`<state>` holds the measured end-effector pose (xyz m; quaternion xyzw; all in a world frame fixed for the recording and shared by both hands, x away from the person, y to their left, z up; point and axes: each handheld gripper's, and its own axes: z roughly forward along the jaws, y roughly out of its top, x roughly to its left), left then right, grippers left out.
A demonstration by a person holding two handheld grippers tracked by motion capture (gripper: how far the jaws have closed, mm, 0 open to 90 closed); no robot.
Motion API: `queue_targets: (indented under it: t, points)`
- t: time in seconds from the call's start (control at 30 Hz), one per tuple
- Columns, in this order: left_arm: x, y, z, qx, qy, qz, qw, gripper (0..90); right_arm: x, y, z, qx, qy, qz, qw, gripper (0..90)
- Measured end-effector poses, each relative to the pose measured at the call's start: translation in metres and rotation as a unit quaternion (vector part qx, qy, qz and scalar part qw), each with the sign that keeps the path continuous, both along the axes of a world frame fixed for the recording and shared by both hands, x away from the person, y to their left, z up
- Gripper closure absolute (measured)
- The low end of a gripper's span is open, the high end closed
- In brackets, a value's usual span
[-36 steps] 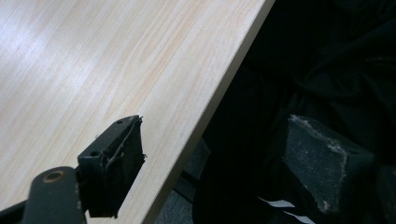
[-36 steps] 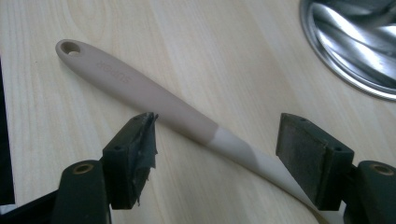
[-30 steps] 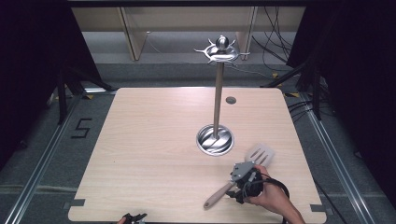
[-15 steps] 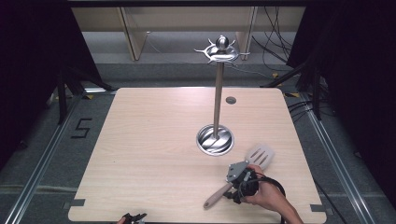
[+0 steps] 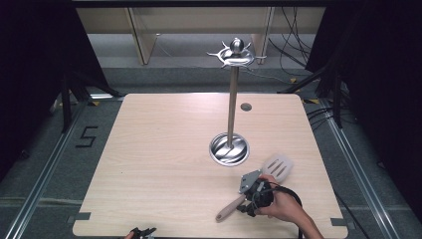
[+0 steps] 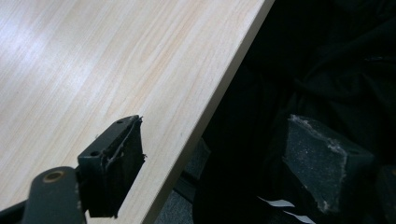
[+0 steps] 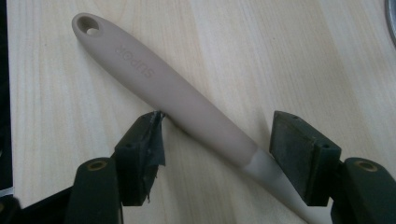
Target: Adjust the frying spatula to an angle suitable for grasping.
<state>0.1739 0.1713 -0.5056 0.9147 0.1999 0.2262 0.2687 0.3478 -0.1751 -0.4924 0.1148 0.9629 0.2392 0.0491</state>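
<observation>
A beige slotted spatula [image 5: 276, 168] lies flat on the wooden table [image 5: 164, 149] at the front right, its handle [image 7: 163, 84] pointing toward the front edge. My right gripper [image 5: 254, 191] hovers over the handle, open, with one jaw on each side of it [image 7: 217, 154]; the left pad touches the handle's edge. A metal utensil stand [image 5: 230, 148] with a tall pole and hooked top [image 5: 237, 54] rises mid-table. My left gripper [image 5: 142, 232] sits at the table's front edge, open and empty [image 6: 212, 163].
A small dark hole [image 5: 246, 106] marks the table's back right. Dark floor, rails and cables surround the table. The table's front edge [image 6: 205, 116] runs diagonally through the left gripper view, with dark cloth beyond it.
My right gripper has slid a little toward the front-left along the spatula handle. The spatula and the left gripper have not moved.
</observation>
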Motion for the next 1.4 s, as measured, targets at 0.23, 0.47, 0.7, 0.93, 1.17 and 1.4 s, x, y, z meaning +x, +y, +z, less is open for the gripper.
queue_targets:
  t: [0.23, 0.47, 0.7, 0.93, 1.17, 1.4]
  points:
    - [0.000, 0.000, 0.000, 0.000, -0.002, 0.000, 1.0000, 19.1, -0.002, 0.007, 0.006, -0.046, 0.016, -0.026, 0.9984, 44.3]
    - [0.000, 0.000, 0.000, 0.001, -0.001, 0.000, 1.0000, 19.1, -0.004, 0.010, 0.011, -0.077, 0.014, -0.042, 0.9961, 52.0]
    - [0.000, 0.000, 0.000, 0.000, 0.000, 0.000, 1.0000, 19.1, 0.000, 0.018, 0.015, -0.119, 0.017, -0.049, 0.9915, 60.8]
    - [0.000, 0.000, 0.000, 0.002, 0.001, -0.002, 1.0000, 19.1, -0.002, 0.017, 0.018, -0.144, 0.036, -0.089, 0.9849, 67.7]
    - [0.000, -0.001, -0.001, 0.002, 0.004, -0.005, 1.0000, 19.1, 0.011, 0.015, 0.016, -0.143, 0.031, -0.017, 0.9891, 70.6]
    - [-0.001, 0.000, -0.001, 0.004, -0.001, 0.000, 1.0000, 19.1, 0.015, 0.022, 0.018, -0.176, 0.059, -0.012, 0.9825, 72.0]
